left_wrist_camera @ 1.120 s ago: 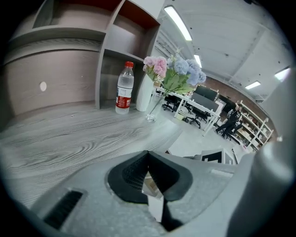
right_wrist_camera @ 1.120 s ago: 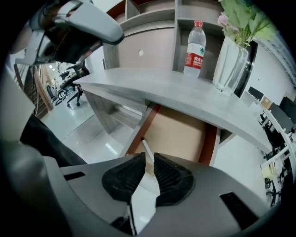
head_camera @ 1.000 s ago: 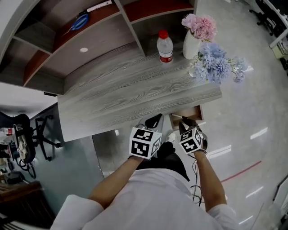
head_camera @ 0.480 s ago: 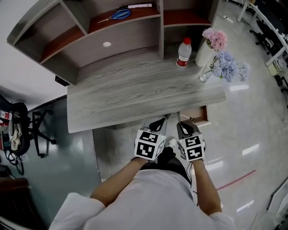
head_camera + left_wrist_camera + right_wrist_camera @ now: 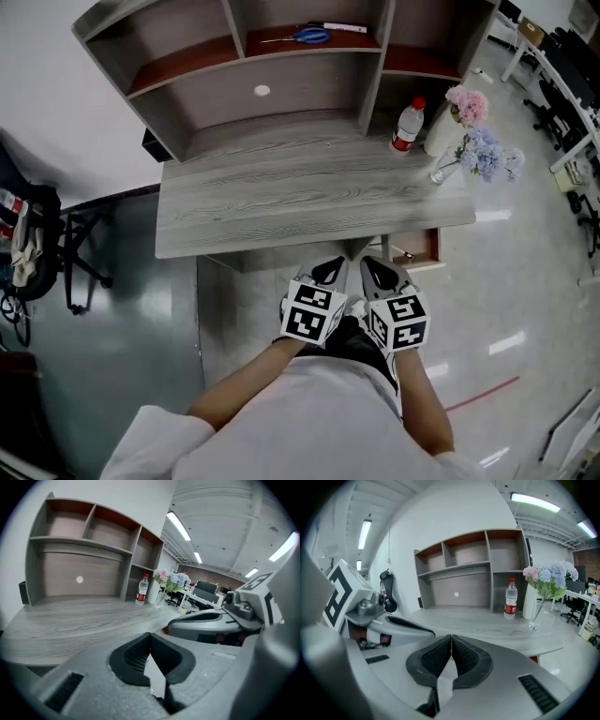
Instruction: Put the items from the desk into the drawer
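Observation:
A grey wooden desk [image 5: 300, 202] carries a water bottle [image 5: 406, 126] with a red cap at its back right. My left gripper [image 5: 335, 266] and right gripper [image 5: 370, 265] hang side by side just off the desk's front edge, both shut and empty. The right gripper's jaws have just been closing with nothing between them. An open drawer [image 5: 419, 249] sticks out under the desk's right end, to the right of my right gripper. Ahead of the shut left gripper [image 5: 149, 637] the bottle [image 5: 142, 589] stands far off. The right gripper [image 5: 451, 641] also faces the bottle [image 5: 510, 598].
A white vase of pink flowers [image 5: 466, 103] and a glass vase of blue flowers [image 5: 483, 155] stand at the desk's right end. Blue scissors [image 5: 309, 37] and a pen [image 5: 340, 27] lie on the hutch shelf. An office chair [image 5: 37, 248] stands to the left.
Both grippers have lifted and drawn back from the drawer; the right one has left the drawer's mouth and sits beside the left. The head view has swung to take in the whole hutch.

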Demonstrator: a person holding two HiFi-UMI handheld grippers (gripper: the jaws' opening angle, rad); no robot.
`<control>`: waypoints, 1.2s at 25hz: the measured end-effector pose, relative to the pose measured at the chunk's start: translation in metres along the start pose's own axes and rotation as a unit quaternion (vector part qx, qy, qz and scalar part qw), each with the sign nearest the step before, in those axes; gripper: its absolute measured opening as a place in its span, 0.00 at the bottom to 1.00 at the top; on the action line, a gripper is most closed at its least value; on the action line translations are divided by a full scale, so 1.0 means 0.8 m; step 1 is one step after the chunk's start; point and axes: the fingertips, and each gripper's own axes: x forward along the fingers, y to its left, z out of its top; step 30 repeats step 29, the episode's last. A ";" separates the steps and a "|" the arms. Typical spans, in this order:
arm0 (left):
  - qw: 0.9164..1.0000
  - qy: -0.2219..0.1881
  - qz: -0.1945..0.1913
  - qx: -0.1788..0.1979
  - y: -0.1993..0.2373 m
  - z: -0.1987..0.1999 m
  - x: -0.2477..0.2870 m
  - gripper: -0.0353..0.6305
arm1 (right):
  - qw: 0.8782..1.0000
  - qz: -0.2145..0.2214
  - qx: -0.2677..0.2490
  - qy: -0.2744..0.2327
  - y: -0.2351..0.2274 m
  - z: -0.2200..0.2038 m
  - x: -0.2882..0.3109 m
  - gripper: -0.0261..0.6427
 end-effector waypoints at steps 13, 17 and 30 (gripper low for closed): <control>1.000 -0.028 -0.004 0.003 0.000 0.012 -0.028 0.06 | 1.000 0.012 -0.001 -0.028 0.031 0.028 -0.010 0.04; 1.000 -0.028 -0.006 0.007 -0.004 0.013 -0.025 0.06 | 1.000 0.011 0.000 -0.029 0.027 0.026 -0.012 0.04; 1.000 -0.023 -0.008 0.007 -0.012 0.014 -0.017 0.06 | 1.000 0.008 0.007 -0.027 0.015 0.023 -0.015 0.04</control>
